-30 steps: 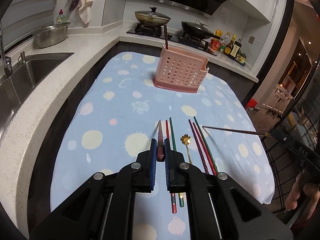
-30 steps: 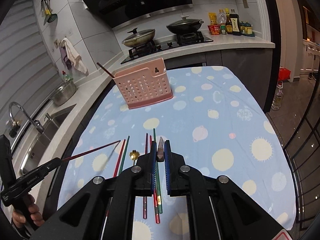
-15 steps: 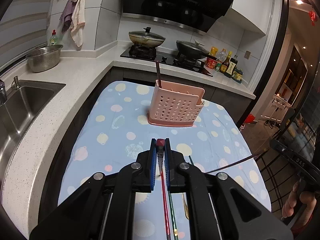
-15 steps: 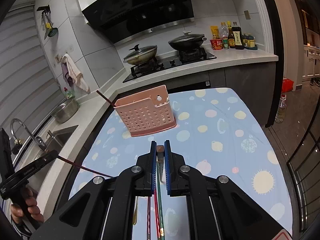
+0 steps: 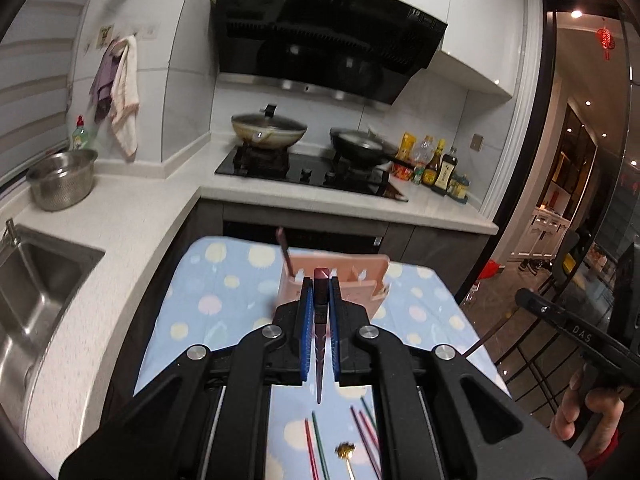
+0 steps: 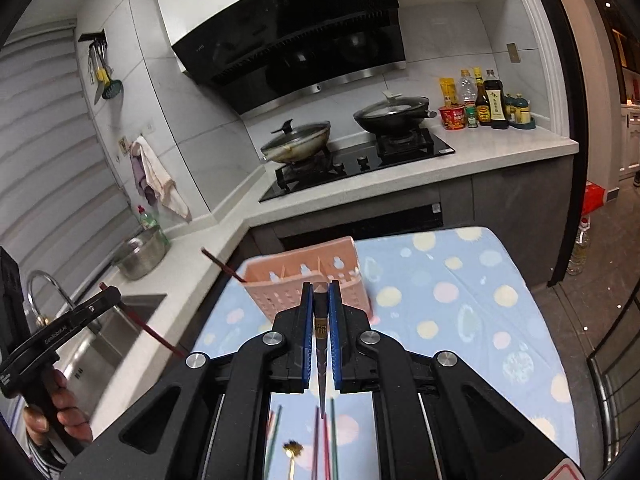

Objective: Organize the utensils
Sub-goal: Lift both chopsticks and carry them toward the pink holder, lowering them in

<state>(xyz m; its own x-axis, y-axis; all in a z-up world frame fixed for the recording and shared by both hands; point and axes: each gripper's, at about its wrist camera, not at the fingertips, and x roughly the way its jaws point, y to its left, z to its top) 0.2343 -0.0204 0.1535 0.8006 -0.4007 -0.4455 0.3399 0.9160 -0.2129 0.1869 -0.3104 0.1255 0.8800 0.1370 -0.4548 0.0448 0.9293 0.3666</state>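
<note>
Your two grippers are black with blue pads [image 5: 306, 332]. You hold a dark red chopstick [image 5: 320, 320] in the left one and a dark, patterned chopstick [image 6: 321, 332] in the right one. The holder [image 6: 332, 276] is pink. The tablecloth [image 6: 460, 292] is light blue with pale yellow, pink and white dots.

The left gripper [image 5: 319, 300] is clamping a dark red chopstick [image 5: 319, 344] between its blue pads [image 5: 306, 320], with the thick end pointing forward and the thin tip trailing back. Just beyond it, a pink utensil basket [image 5: 372, 280] is standing on a blue spotted tablecloth [image 5: 208, 300], with another chopstick [image 5: 285, 254] leaning out of its left side. Near the bottom, loose red and green chopsticks [image 5: 316, 446] and a gold spoon [image 5: 346, 452] are lying on the cloth. At the right edge, the right gripper [image 5: 524, 300] is gripping a thin chopstick [image 5: 486, 338].
</note>
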